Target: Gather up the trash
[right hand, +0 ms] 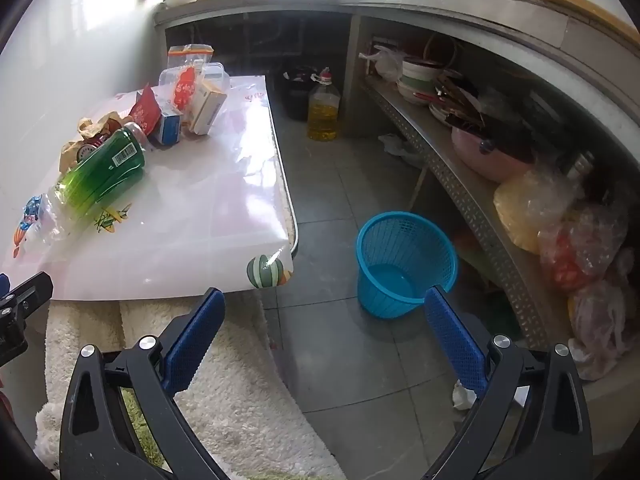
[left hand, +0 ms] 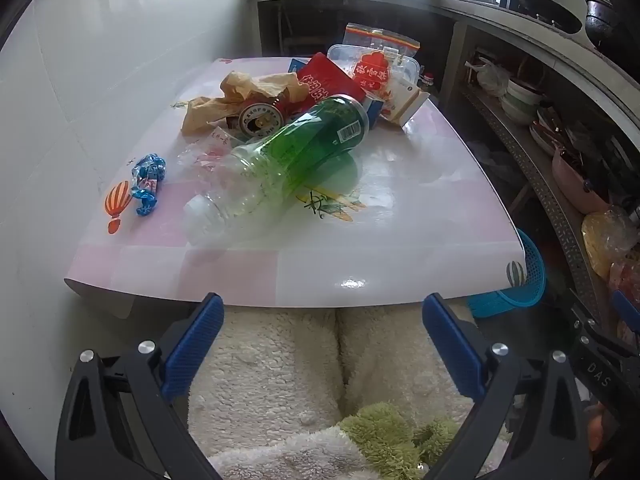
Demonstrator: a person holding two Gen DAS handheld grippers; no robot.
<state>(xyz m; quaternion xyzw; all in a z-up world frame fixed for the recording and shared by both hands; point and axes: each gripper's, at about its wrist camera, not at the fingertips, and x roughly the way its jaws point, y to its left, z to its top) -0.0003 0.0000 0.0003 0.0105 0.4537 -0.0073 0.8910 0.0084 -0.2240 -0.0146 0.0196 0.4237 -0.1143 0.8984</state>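
Note:
A clear plastic bottle with a green label (left hand: 288, 164) (right hand: 96, 176) lies on its side on the low table (left hand: 360, 264) (right hand: 180, 248), white cap toward me. Behind it sit crumpled brown paper (left hand: 240, 100), a small tin can (left hand: 260, 120), a red packet (left hand: 332, 84) and small cartons (right hand: 208, 108). Blue candy wrappers (left hand: 148, 184) lie at the table's left. A blue mesh bin (right hand: 404, 264) (left hand: 516, 280) stands on the floor right of the table. My left gripper (left hand: 324, 312) hangs open before the table's near edge. My right gripper (right hand: 324, 308) is open over the floor, empty.
A clear lidded box and zip bags (left hand: 376, 52) stand at the table's far end. A cooking oil jug (right hand: 324, 112) stands on the floor beyond. Shelves at right hold bowls (right hand: 424, 76), a pink basin (right hand: 488, 156) and plastic bags (right hand: 560, 216). A fluffy white garment (left hand: 304, 360) lies below the grippers.

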